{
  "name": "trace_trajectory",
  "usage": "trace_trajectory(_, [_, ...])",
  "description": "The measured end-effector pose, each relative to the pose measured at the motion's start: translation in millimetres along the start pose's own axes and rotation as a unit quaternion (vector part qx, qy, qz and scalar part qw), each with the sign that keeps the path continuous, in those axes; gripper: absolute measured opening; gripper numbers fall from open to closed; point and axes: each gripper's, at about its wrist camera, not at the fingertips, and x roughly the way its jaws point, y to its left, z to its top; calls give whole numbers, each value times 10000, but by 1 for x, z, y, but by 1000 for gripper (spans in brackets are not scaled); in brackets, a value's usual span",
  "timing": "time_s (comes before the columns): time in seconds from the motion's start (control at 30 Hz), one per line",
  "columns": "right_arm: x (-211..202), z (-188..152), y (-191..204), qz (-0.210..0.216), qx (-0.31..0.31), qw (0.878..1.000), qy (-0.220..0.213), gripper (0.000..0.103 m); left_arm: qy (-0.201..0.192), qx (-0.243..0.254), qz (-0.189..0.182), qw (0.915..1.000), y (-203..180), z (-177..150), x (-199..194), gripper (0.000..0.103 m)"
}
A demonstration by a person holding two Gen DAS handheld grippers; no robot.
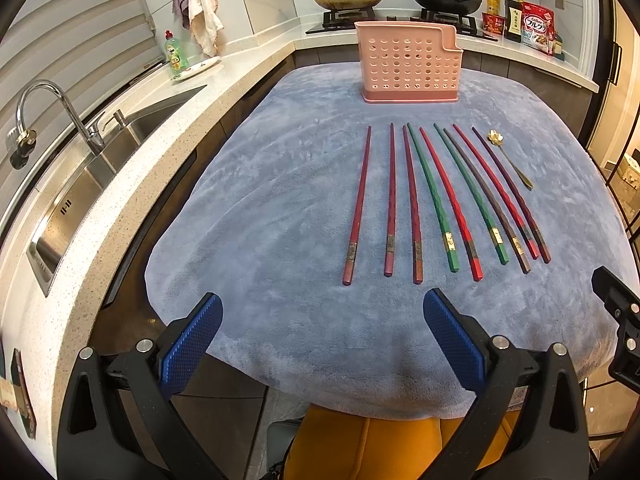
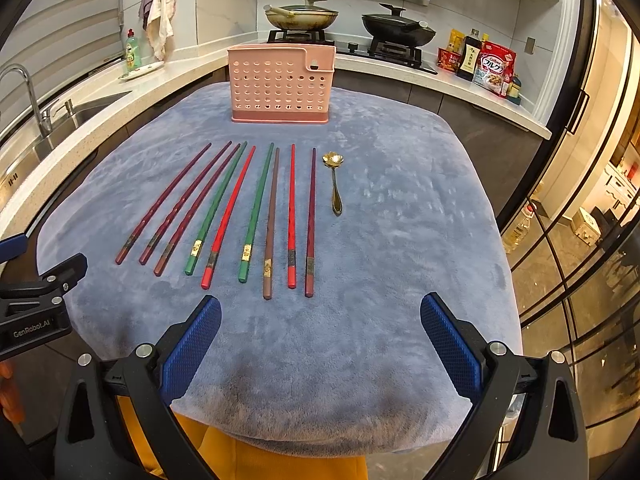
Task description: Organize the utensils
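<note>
Several chopsticks (image 1: 436,200) (image 2: 240,212) in maroon, green, red and brown lie side by side on the blue-grey plush cloth (image 1: 280,220) (image 2: 400,220). Right of them rests a small gold spoon (image 1: 510,160) (image 2: 335,182) with a flower-shaped bowl. A pink perforated utensil holder (image 1: 410,64) (image 2: 282,84) stands upright at the cloth's far end. My left gripper (image 1: 322,308) is open at the near edge, nothing between its blue pads. My right gripper (image 2: 320,312) is open too, empty, just short of the chopstick ends.
A stone counter with a steel sink (image 1: 104,168) and tap (image 1: 52,112) runs along the left. Two pans (image 2: 300,16) sit on the stove behind the holder, with food packets (image 2: 492,68) to the right. Glass doors (image 2: 580,240) close off the right side.
</note>
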Motion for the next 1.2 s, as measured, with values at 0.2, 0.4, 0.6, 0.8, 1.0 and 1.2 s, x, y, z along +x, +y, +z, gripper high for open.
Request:
trace_trajectory(0.2, [0, 0, 0, -2, 12, 10000, -3, 96, -3, -6, 7, 10000, 0, 1, 0, 96])
trace_trajectory(0.4, [1, 0, 1, 6, 9, 10000, 14, 96, 10, -17, 2, 10000, 2, 1, 1, 96])
trace_trajectory(0.6, [2, -1, 0, 6, 26, 10000, 15, 96, 16, -20, 6, 10000, 3, 1, 2, 96])
trace_trajectory(0.8, [3, -2, -3, 4, 70, 10000, 15, 96, 17, -20, 4, 10000, 3, 1, 2, 96])
trace_trajectory(1.0, [4, -1, -4, 5, 75, 10000, 25, 96, 34, -25, -2, 10000, 3, 0, 3, 96])
trace_trajectory(1.2, [9, 0, -7, 17, 112, 9999, 98, 96, 130, -74, -26, 9999, 4, 2, 12, 96])
